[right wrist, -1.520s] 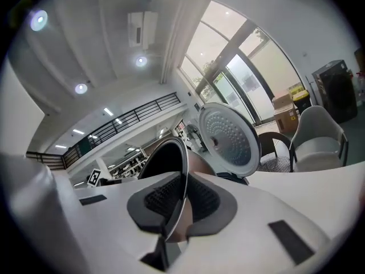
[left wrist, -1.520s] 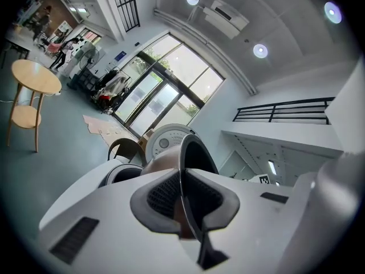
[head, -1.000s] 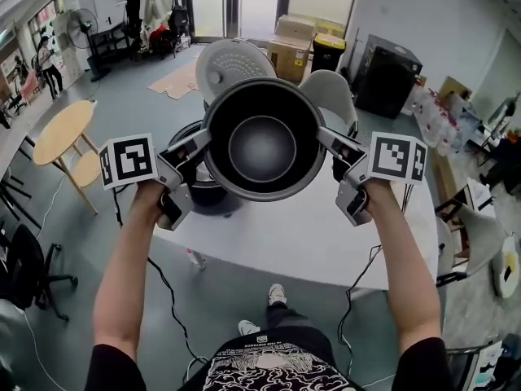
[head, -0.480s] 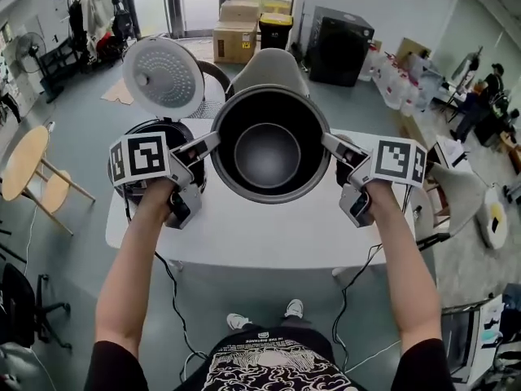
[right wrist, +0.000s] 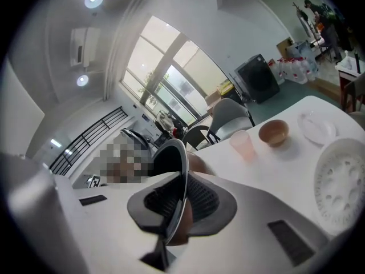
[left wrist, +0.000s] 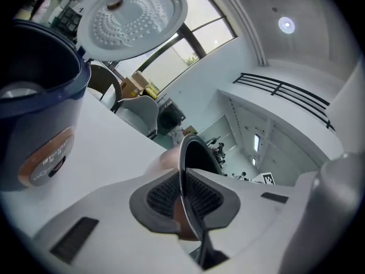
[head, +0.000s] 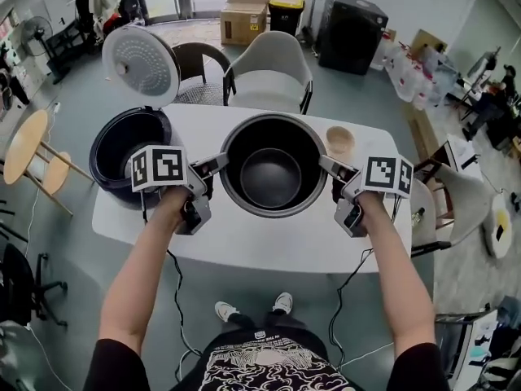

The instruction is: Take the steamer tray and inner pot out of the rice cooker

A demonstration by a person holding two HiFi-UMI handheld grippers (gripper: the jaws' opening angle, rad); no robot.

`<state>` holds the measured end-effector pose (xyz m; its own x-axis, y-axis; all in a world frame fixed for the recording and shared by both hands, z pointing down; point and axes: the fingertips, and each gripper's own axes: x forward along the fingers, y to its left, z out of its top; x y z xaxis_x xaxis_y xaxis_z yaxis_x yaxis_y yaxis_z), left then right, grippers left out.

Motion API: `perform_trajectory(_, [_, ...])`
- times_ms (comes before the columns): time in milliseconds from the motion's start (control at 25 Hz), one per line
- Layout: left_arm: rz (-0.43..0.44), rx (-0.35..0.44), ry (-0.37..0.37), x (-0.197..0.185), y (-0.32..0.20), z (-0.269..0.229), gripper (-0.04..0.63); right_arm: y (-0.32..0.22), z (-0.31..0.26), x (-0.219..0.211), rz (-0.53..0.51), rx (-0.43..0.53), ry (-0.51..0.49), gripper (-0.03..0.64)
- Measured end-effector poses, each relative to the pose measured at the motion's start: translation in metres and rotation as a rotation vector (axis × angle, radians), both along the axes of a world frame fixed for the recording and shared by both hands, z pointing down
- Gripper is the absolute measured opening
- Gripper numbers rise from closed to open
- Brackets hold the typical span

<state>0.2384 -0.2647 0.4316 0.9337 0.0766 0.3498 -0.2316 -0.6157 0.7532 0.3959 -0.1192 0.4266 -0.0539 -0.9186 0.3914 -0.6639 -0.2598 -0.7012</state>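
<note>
The dark inner pot [head: 273, 169], round with a steel rim, hangs low over the white table [head: 269, 255], just right of the rice cooker [head: 122, 149]. I cannot tell whether its base touches the table. My left gripper [head: 216, 164] is shut on the rim's left side, my right gripper [head: 326, 166] on its right side. In the left gripper view the thin rim [left wrist: 183, 176] runs between the ribbed pads [left wrist: 162, 196]. The right gripper view shows the same grip on the rim [right wrist: 181, 187]. A white perforated steamer tray [right wrist: 342, 181] lies on the table at the right.
The cooker's lid [head: 140, 58] stands open over its dark blue body [left wrist: 34, 113]. A brown bowl [head: 339, 141], a pink cup [right wrist: 244, 145] and a small plate [right wrist: 316, 127] sit at the table's far right. A grey chair [head: 269, 76] stands behind the table.
Both grippers, still shut on the rim, have carried the inner pot down and to the right, from high above the cooker to low over the middle of the table.
</note>
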Motion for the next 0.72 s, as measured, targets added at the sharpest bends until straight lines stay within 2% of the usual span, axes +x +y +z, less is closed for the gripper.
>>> perform_trajectory(440, [-0.108,-0.079,-0.175,0.098,0.016,0.1,0.043,0.003,0.107,0.11,-0.088,-0.101,-0.146,0.043])
perform_trajectory(720, [-0.151,-0.095,-0.22,0.105,0.016,0.125,0.045,-0.003,0.133,0.122,-0.134,-0.132,-0.164,0.043])
